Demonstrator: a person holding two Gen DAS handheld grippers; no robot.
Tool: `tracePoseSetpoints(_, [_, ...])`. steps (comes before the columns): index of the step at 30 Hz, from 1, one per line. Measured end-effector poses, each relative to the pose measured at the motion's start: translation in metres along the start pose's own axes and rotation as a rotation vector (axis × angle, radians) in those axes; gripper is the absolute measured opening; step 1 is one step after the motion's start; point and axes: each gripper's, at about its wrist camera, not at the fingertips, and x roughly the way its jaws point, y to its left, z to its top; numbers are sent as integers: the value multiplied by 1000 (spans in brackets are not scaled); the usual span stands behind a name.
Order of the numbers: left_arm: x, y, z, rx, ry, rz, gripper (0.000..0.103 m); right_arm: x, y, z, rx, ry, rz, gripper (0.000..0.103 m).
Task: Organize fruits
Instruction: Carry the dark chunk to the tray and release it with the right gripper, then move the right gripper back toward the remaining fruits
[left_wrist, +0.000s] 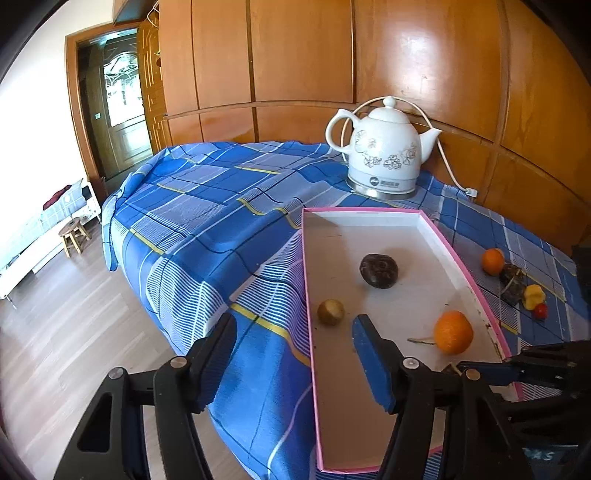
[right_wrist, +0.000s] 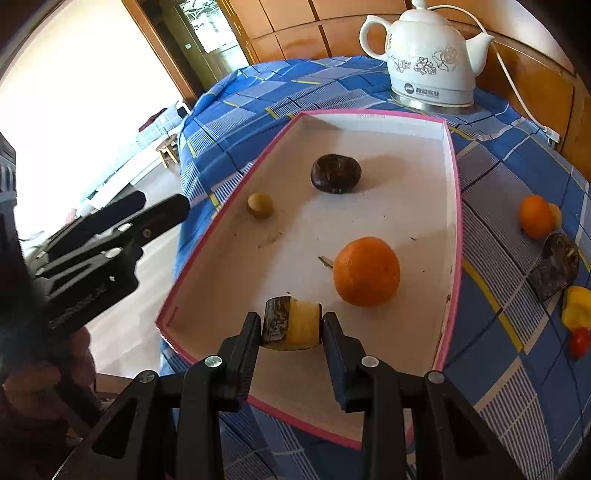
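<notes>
A pink-rimmed white tray (left_wrist: 369, 216) (right_wrist: 452, 177) lies on the blue plaid cloth. In it are a dark wrinkled fruit (left_wrist: 379, 270) (right_wrist: 335, 173), a small yellow-green fruit (left_wrist: 331, 312) (right_wrist: 260, 205) and an orange (left_wrist: 453, 331) (right_wrist: 366, 271). My right gripper (right_wrist: 291, 325) is shut on a cut banana piece (right_wrist: 295, 326) with browned peel, low over the tray's near end. My left gripper (left_wrist: 293, 325) stands open and empty, its fingers astride the tray's left rim. In the right wrist view it shows from the side (right_wrist: 162, 206).
A white floral kettle (left_wrist: 384, 151) (right_wrist: 428, 55) with a cord stands behind the tray. Right of the tray on the cloth lie another orange (left_wrist: 493, 261) (right_wrist: 535, 216), a dark piece (left_wrist: 513, 282), a yellow piece (left_wrist: 534, 295) and a small red fruit (left_wrist: 540, 310). The table edge drops to wooden floor on the left.
</notes>
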Motion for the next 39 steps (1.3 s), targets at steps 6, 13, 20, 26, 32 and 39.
tracePoseSetpoints(6, [-2, -5, -1, 9, 0, -11, 66, -9, -1, -1, -1, -30, -43, 39])
tracePoseSetpoints(13, [-4, -8, -2, 14, -5, -18, 66, -37, 5, 2, -13, -149, -209, 39])
tracePoseSetpoints(20, [-7, -14, -1, 28, -8, -21, 66, -72, -6, 2, 55, -268, -478, 39])
tracePoseSetpoints(26, [-11, -28, 1, 59, -17, -41, 66, -104, -22, 1, 113, -356, -617, 39])
tracePoseSetpoints(32, [-14, -46, 3, 98, -21, -62, 67, -125, -31, -2, 143, -413, -664, 39])
tracePoseSetpoints(39, [-16, -65, 5, 139, -22, -86, 67, -134, -40, -8, 169, -432, -664, 39])
